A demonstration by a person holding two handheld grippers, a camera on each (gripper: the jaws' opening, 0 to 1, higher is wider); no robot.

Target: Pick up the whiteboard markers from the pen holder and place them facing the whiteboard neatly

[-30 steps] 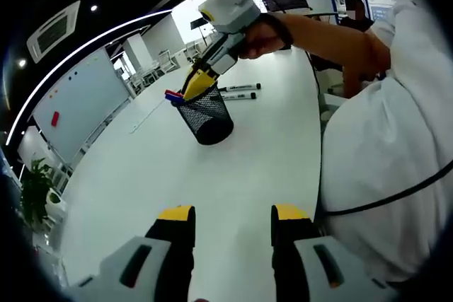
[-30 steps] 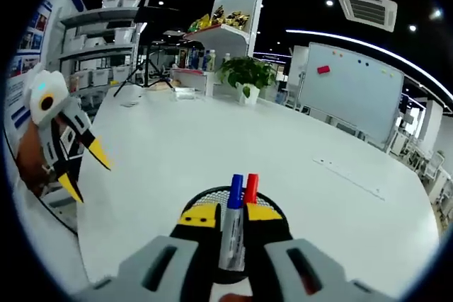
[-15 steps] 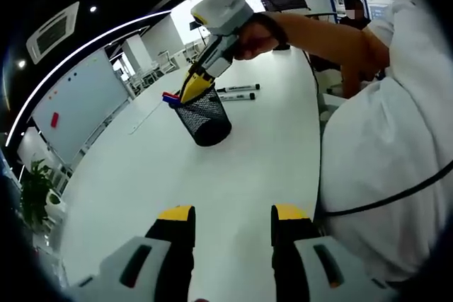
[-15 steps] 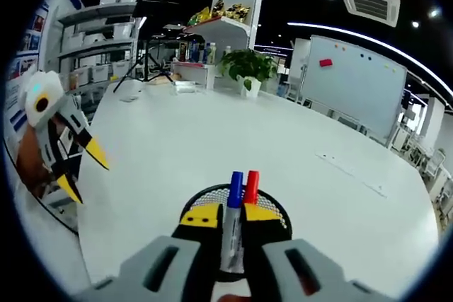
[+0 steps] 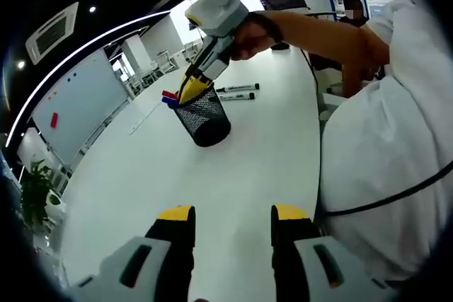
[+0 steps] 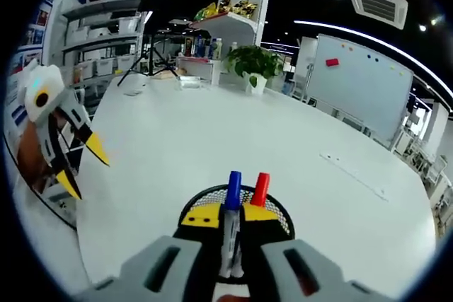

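Marker (image 6: 231, 206), blue-capped: your right gripper (image 6: 229, 218) clamps it, lifted apart from the red marker (image 6: 260, 189) in the holder (image 6: 282, 211); left gripper (image 5: 230, 218) idle, open.

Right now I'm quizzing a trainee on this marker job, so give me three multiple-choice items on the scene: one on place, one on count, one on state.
1. Where do the two black-capped markers lie?
A. on the table beyond the holder
B. inside the holder
C. on the whiteboard ledge

2. How many markers stand in the holder?
A. none
B. two
C. five

3. What is the right claw doing?
A. hanging open over bare table
B. shut on the blue marker
C. shut on the holder's rim

Answers: 1 A, they lie flat past the holder. 2 B, one blue, one red. 3 B, its jaws pinch the blue barrel.
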